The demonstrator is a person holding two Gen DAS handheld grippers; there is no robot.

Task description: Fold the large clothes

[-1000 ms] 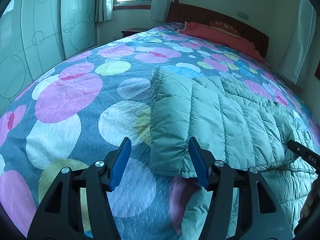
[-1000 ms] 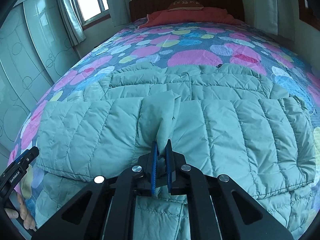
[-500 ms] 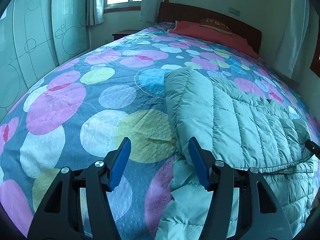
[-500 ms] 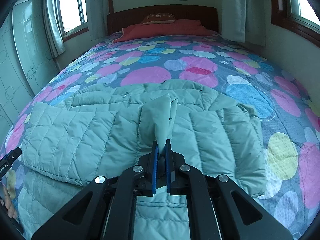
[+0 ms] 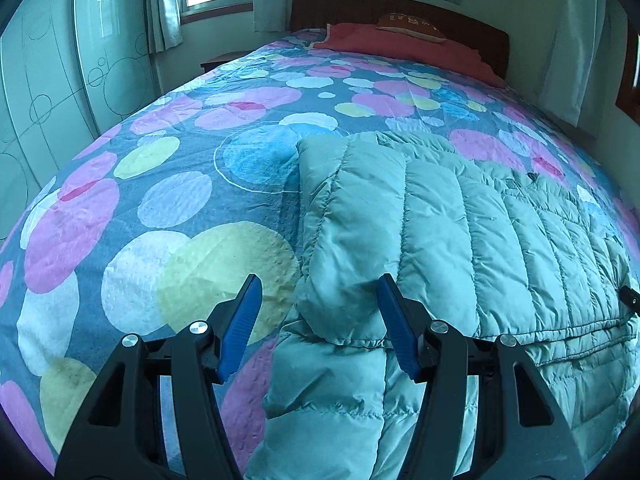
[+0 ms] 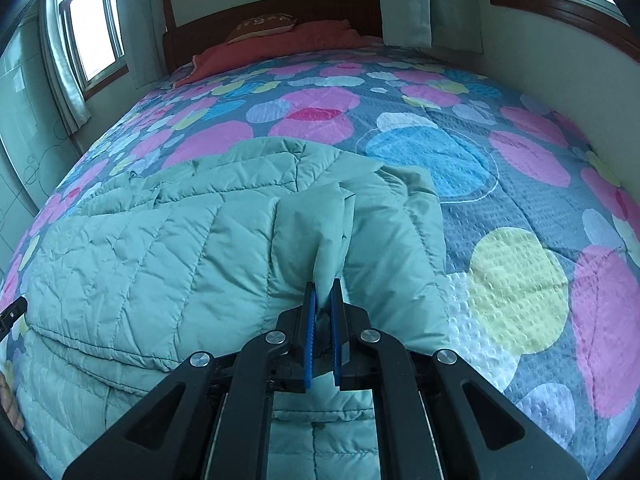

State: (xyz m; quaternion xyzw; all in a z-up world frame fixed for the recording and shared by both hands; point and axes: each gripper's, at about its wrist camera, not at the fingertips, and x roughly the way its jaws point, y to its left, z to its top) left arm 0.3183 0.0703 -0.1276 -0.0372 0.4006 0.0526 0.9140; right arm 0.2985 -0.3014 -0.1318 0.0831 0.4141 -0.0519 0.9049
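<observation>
The green jacket (image 5: pixel 460 240) lies on the bed (image 5: pixel 180 184), its upper layer doubled over the lower. The right gripper (image 6: pixel 324 300) is clamped on a pinch of jacket cloth; the left gripper (image 5: pixel 318 304) stands wide, straddling the folded layer's near corner, its pads seemingly clear of the cloth. The fold looks midway. Next, the left probably needs to close on that corner so both can carry the fold together.

Pale green quilted jacket (image 5: pixel 460 232) lying over a grey-blue bedspread (image 5: pixel 168 184) showing pink, yellow, white and blue circles; red pillow (image 6: pixel 304 40) sitting at a dark brown headboard (image 6: pixel 272 10); black grippers wearing blue pads (image 5: pixel 240 320); pale wardrobe doors (image 5: pixel 48 80) displaying thin circle outlines
</observation>
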